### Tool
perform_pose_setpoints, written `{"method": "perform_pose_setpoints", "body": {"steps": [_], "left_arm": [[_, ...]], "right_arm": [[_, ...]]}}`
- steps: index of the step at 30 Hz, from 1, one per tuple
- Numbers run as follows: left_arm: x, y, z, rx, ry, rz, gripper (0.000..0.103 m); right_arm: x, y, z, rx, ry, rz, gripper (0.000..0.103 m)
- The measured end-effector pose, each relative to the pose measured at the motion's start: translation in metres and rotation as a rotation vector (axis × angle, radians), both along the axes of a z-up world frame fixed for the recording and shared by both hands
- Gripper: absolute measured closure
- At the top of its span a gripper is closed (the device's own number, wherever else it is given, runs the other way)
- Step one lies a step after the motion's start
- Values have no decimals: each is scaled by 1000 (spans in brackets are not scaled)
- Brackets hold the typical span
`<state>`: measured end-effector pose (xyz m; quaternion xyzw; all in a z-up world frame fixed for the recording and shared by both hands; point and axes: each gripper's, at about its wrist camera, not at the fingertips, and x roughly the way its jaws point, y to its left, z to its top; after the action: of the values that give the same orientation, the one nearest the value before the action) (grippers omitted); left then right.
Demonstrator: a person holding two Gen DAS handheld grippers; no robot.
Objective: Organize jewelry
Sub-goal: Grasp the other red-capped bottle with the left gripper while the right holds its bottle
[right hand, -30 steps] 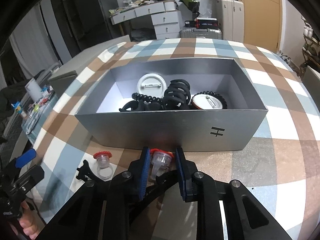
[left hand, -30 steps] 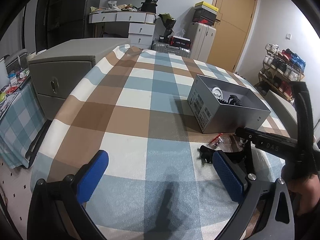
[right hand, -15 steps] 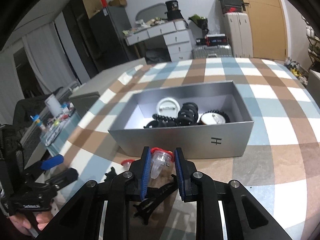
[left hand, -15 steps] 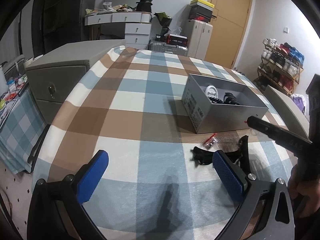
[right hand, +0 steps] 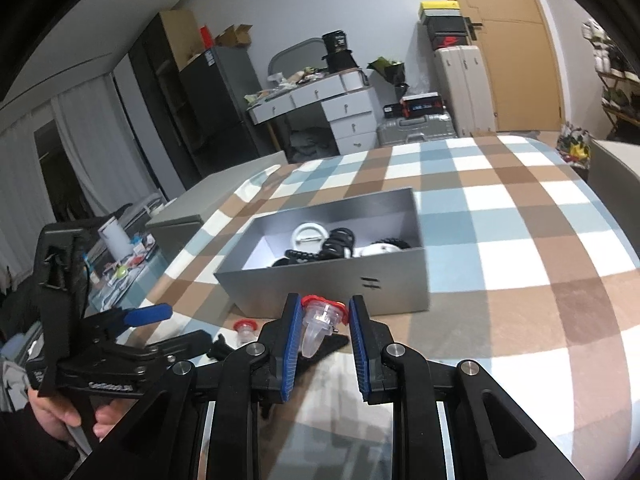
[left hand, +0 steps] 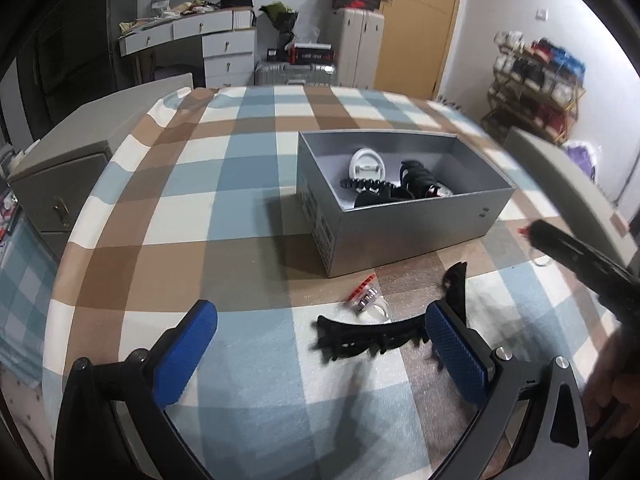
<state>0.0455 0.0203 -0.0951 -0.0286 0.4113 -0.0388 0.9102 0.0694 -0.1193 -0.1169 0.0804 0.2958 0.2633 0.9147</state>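
My right gripper point(right hand: 325, 306) is shut on a clear plastic ring with a red top point(right hand: 320, 320) and holds it above the checked tablecloth, just in front of the grey box point(right hand: 320, 280). The box point(left hand: 400, 236) holds white round badges, black spiral hair ties and a bead bracelet. A second red-topped ring point(left hand: 366, 294) lies on the cloth near the box's front corner. A black hair clip point(left hand: 360, 340) lies just beyond my left gripper point(left hand: 320, 320), which stands open with nothing between its blue pads. Another black clip point(left hand: 456, 288) lies to the right.
A grey lid point(left hand: 560, 184) leans at the table's right edge. A grey cabinet point(left hand: 60, 176) stands against the table's left side. A white desk point(right hand: 320, 96), suitcases and a shoe rack point(left hand: 536, 80) fill the room behind. A hand point(right hand: 60, 412) holds the left gripper's handle.
My right gripper has risen and drawn back from the box, carrying the ring off the cloth. The left gripper has shifted sideways, so the box and the black clip now sit nearer mid-view.
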Motion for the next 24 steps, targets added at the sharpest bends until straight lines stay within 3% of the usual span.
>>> {"method": "perform_pose_setpoints", "body": {"steps": [5,9,14,16,20,22,24], "left_arm": [[10,-9,-5,-14,44,-9,3],[17,-13,-11,6,87,-1,19],[19,-15,-14,-24,119,38,23],[19,-19,-14,-10,123,33,40],[21,-24,-18,-12,145,1,62],[21,-23,-17,-5,143,3,81],[20,-20,-16,-36,145,-2,84]], "right_arm": [[-5,-11,-7,-6,5,-16,80],[-9,-17,-10,10,5,-14,80],[-9,-19,-12,16,1,-10,80],[-9,-20,-13,24,6,-11,80],[-11,-22,-15,28,6,-17,80],[-12,-24,-16,29,5,-18,80],[-13,-24,-15,29,0,-20,80]]}}
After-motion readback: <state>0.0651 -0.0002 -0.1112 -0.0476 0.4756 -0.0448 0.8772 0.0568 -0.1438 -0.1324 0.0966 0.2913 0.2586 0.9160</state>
